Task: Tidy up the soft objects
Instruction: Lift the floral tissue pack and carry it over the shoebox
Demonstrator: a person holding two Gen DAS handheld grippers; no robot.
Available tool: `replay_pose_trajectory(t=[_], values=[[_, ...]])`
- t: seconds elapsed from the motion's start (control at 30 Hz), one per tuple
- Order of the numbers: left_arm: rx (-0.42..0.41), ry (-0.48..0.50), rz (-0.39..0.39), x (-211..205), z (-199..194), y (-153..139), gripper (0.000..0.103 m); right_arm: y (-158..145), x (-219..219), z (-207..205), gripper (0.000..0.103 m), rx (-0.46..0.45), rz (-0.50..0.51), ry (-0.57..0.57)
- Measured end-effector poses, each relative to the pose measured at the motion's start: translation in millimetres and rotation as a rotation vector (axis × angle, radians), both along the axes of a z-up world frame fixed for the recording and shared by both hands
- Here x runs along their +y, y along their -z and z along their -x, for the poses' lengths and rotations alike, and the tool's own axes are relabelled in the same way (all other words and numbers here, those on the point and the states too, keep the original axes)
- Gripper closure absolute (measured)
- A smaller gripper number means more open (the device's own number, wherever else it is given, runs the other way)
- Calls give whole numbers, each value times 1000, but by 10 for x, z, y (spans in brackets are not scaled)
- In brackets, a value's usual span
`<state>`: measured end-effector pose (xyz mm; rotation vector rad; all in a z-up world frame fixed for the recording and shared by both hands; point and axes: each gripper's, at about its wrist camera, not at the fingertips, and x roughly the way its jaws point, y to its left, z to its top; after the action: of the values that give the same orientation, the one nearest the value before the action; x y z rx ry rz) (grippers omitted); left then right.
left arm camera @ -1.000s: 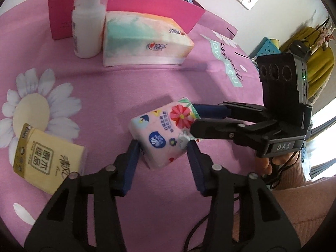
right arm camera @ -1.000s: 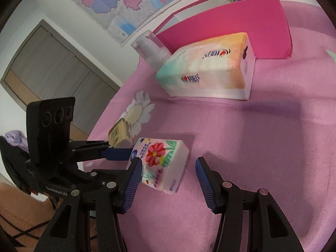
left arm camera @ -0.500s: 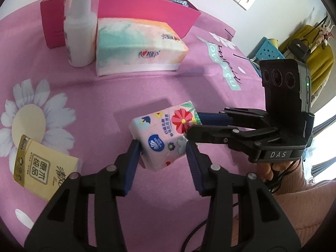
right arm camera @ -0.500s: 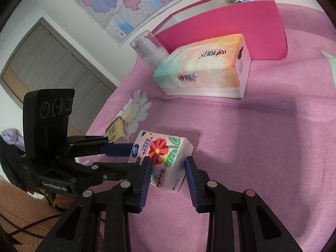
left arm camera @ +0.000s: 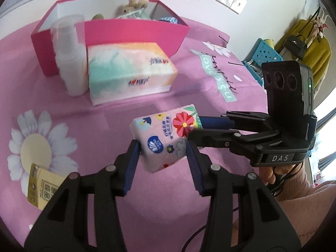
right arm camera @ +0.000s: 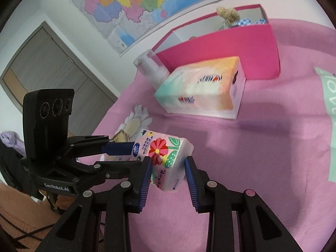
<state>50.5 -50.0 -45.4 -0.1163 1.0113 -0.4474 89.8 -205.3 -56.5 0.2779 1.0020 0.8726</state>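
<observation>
Surface was a pink cloth (left arm camera: 52,96) with a white daisy print (left arm camera: 36,145) and a green lettered patch (left arm camera: 220,77). Directly on it: pink open box (left arm camera: 134,31), white pump bottle (left arm camera: 70,63) just beside large tissue box (left arm camera: 130,73), yellow tissue pack (left arm camera: 42,189) near the daisy.

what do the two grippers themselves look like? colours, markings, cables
Both are black plastic frames with silver screws and ribbed blue pads on the fingers. The left gripper reads "GenRobot.AI", the right gripper "DAS"; each has a black three-lens camera block. Black cables trail below, and the sleeves look pinkish or orange.
</observation>
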Motion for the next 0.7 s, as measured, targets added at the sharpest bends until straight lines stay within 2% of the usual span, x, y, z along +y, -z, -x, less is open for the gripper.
replay_pose_trajectory(t=[0.7], values=[[-76, 14, -3, -67, -170, -205, 56, -217, -130, -114, 71, -63, -6, 45]])
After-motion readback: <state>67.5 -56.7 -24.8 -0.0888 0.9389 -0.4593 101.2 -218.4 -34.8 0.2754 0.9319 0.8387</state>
